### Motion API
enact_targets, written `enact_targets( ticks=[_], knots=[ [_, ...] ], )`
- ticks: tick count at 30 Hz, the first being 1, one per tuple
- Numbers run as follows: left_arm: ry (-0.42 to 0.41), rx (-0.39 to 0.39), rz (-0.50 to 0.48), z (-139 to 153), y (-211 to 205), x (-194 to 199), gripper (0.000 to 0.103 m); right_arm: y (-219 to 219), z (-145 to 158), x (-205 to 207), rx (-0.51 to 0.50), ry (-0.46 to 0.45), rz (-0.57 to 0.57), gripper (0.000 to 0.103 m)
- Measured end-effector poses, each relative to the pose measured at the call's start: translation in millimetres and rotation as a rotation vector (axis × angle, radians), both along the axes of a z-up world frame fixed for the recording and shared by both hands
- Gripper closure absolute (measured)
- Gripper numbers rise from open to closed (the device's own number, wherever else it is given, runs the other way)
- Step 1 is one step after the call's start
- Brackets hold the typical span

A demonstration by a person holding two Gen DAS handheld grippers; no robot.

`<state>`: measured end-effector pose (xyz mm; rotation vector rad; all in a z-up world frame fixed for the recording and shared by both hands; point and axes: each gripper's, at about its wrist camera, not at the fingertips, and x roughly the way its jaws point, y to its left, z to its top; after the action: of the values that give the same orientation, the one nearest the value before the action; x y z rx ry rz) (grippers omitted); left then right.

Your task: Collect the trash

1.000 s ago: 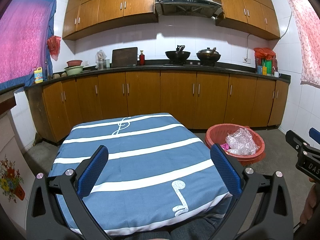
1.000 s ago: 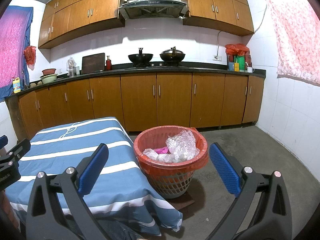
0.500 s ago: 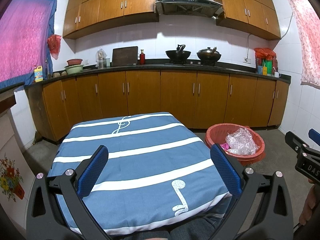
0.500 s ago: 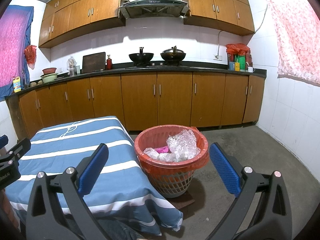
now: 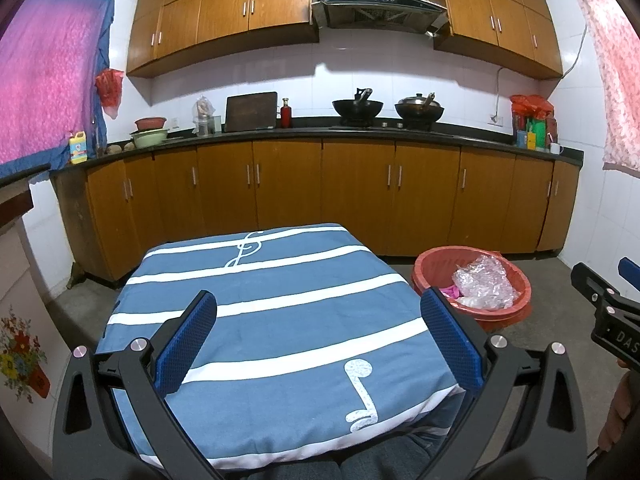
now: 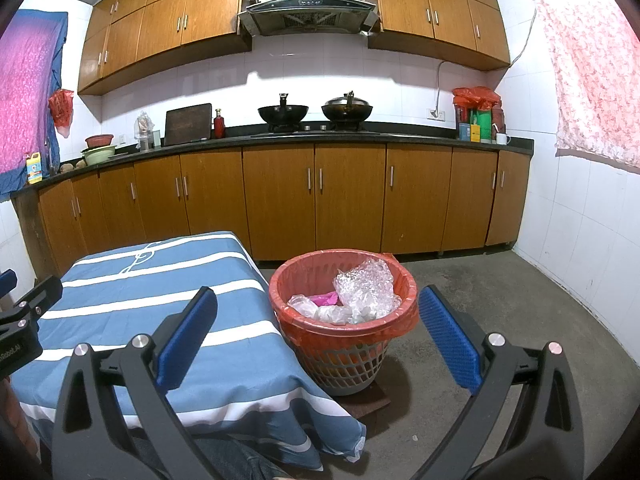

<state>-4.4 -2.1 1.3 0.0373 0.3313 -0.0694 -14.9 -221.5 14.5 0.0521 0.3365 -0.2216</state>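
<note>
A basket with a red liner (image 6: pixel 404 280) stands on the floor right of the table; it also shows in the left wrist view (image 5: pixel 520 280). It holds crumpled clear plastic (image 6: pixel 364 288) and a pink scrap (image 6: pixel 326 299). My left gripper (image 5: pixel 318 334) is open and empty above the near part of the blue striped tablecloth (image 5: pixel 260 280). My right gripper (image 6: pixel 318 328) is open and empty, in front of the basket and above the table's right edge (image 6: pixel 256 272). No loose trash shows on the cloth.
Wooden cabinets (image 5: pixel 360 196) and a dark counter (image 6: pixel 360 136) with two woks (image 6: pixel 284 114) run along the back wall. Grey concrete floor (image 6: pixel 500 300) lies right of the basket. A tiled wall (image 6: pixel 592 240) stands at the right.
</note>
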Motion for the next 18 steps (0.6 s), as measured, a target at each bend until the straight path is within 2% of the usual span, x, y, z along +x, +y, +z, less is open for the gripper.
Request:
enact_targets(
  ticks=[18],
  knots=[
    [0.012, -0.012, 0.01, -1.0, -0.7, -2.8, 0.002, 0.3, 0.4, -0.1, 0.0, 0.0, -0.001, 0.004]
  ],
)
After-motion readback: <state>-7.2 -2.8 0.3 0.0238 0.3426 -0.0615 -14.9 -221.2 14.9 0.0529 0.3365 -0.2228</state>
